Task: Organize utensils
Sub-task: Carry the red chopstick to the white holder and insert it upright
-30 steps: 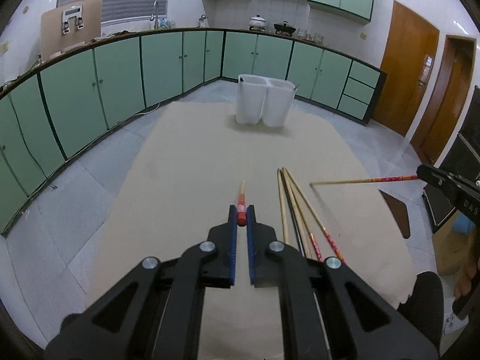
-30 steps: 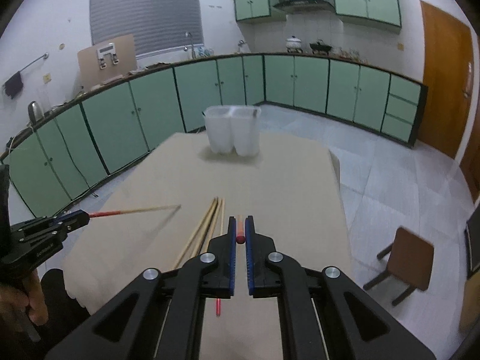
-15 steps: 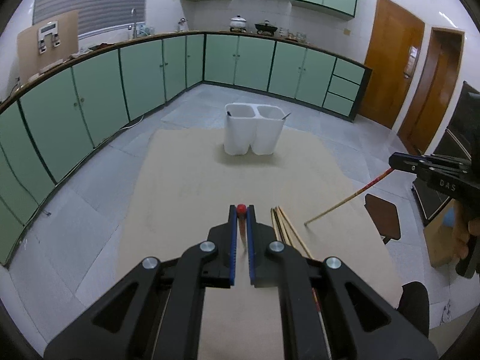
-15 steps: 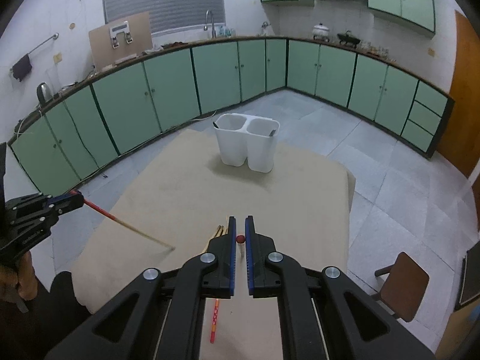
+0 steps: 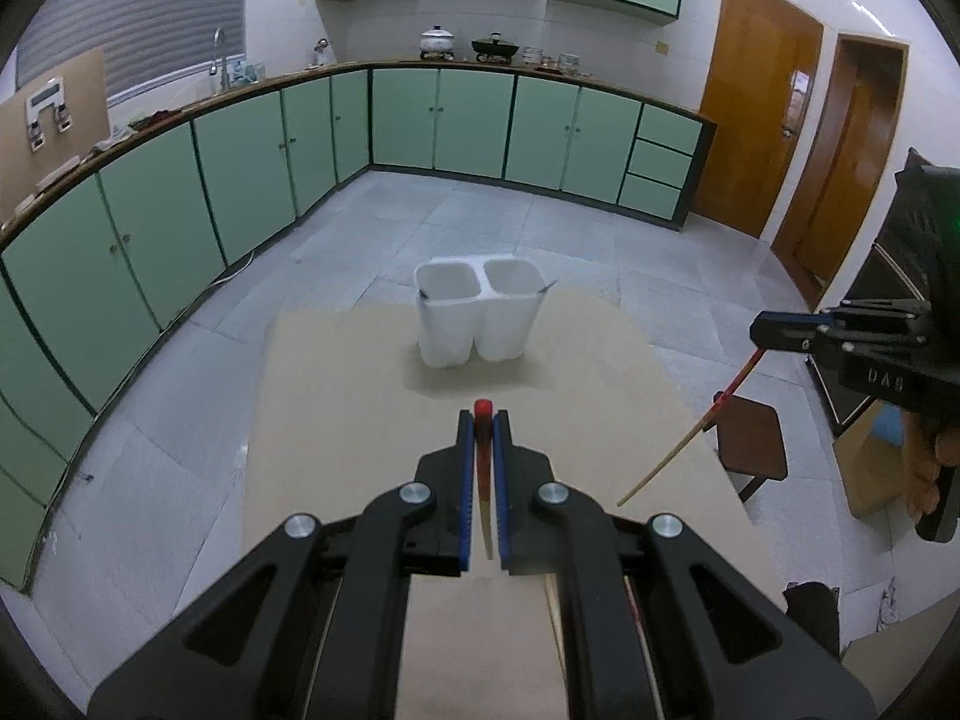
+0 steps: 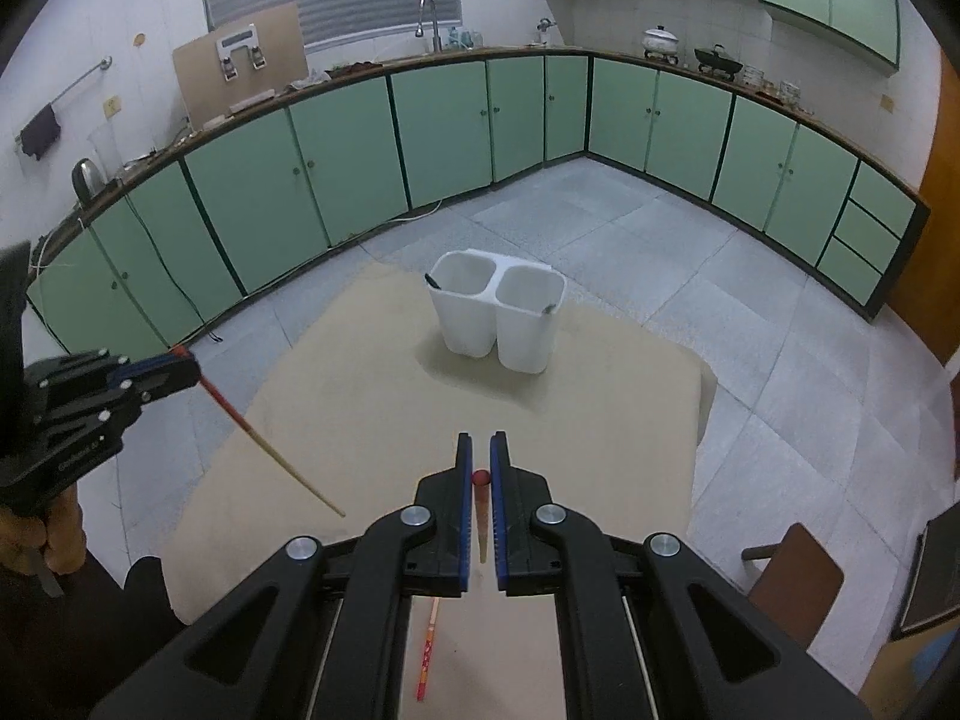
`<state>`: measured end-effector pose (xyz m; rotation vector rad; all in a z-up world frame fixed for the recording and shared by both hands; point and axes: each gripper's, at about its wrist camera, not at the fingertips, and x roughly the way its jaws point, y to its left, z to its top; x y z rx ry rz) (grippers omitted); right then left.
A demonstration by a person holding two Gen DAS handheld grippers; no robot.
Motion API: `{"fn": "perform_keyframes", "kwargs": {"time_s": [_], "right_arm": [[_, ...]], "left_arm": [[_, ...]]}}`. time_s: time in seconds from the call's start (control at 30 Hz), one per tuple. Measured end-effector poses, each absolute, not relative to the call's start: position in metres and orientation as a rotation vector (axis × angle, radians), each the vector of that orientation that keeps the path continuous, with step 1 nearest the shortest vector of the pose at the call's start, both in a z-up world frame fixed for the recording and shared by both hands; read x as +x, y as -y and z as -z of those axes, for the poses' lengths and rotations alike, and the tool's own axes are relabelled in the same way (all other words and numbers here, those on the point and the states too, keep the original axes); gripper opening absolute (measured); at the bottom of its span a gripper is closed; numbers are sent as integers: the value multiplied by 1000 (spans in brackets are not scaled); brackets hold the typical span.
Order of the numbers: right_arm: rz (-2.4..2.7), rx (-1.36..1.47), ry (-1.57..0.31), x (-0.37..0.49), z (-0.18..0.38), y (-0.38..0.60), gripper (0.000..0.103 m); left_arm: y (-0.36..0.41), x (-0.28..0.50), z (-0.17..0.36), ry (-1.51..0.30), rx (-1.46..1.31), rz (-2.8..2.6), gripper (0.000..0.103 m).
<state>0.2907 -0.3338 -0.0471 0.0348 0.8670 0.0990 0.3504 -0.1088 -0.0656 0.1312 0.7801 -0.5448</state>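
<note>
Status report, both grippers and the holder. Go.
Left gripper shut on chopstick. Right gripper shut on second chopstick. White holder ahead on table, path clear.

Two held chopsticks (image 5: 483, 420) (image 6: 480, 478); one chopstick (image 6: 427, 654) lying loose, one two-compartment holder (image 5: 480, 324)

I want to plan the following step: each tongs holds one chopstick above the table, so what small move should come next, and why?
Probably carry both forward toward the white two-compartment plastic holder: the left tongs and right tongs each grip a red-tipped wooden chopstick, and the holder is some way ahead.
</note>
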Motion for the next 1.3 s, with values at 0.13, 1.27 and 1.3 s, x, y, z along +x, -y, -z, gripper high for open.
{"fn": "perform_keyframes", "kwargs": {"time_s": [0.13,1.27,1.3], "right_arm": [[-86,8,-868,306,33,332,6],[31,83,-752,514,-23,359,6],[30,93,-763,518,-13,361,6]], "left_arm": [[118,374,44,-762,118,546,5],[182,566,24,-680,37,446,5],[183,570,35,-694,34,448,5]]}}
